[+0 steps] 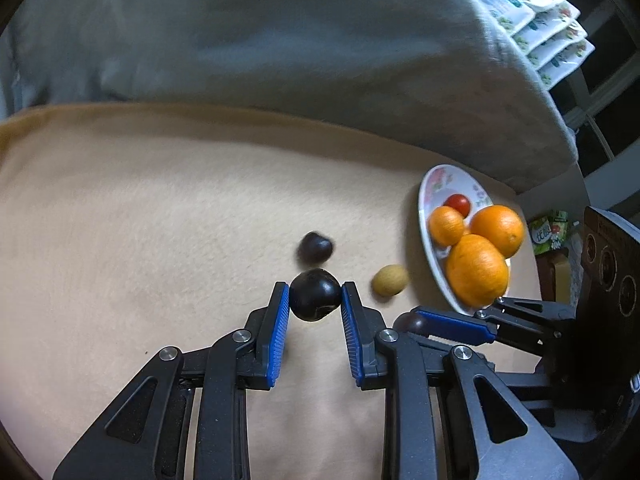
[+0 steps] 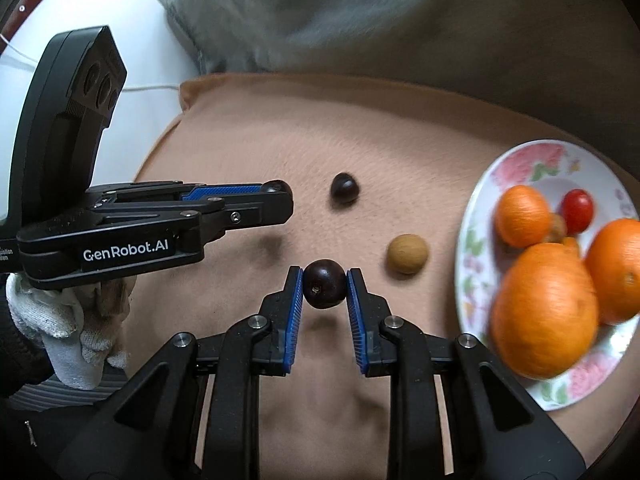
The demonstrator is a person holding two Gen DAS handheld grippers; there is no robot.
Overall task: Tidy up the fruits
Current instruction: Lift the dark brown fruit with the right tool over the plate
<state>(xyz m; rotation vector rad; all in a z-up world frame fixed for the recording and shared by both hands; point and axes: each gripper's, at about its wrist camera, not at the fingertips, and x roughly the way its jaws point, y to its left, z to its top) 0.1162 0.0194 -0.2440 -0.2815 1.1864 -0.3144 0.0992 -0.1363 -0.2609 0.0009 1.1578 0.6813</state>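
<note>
My left gripper [image 1: 315, 290] is shut on a dark round fruit [image 1: 315, 300], held just above the tan cloth [image 1: 140, 220]. My right gripper [image 2: 324, 278] is likewise shut on a second dark fruit [image 2: 324, 290]. A third dark fruit [image 1: 315, 246] [image 2: 344, 188] and a tan round fruit [image 1: 390, 280] [image 2: 407, 255] lie on the cloth. To the right, a floral plate [image 1: 444, 178] [image 2: 476, 240] holds three oranges [image 2: 544, 304] and a cherry tomato [image 2: 577, 210]. Each view shows the other gripper from the side: the right gripper [image 1: 408, 322], the left gripper [image 2: 282, 196].
A grey blanket [image 1: 280, 40] rises behind the cloth. Stacked printed packs [image 1: 536, 20] and a green carton [image 1: 550, 232] stand at the right. A gloved hand [image 2: 60, 312] holds the left gripper; a white surface with cables [image 2: 140, 40] lies beyond the cloth's left edge.
</note>
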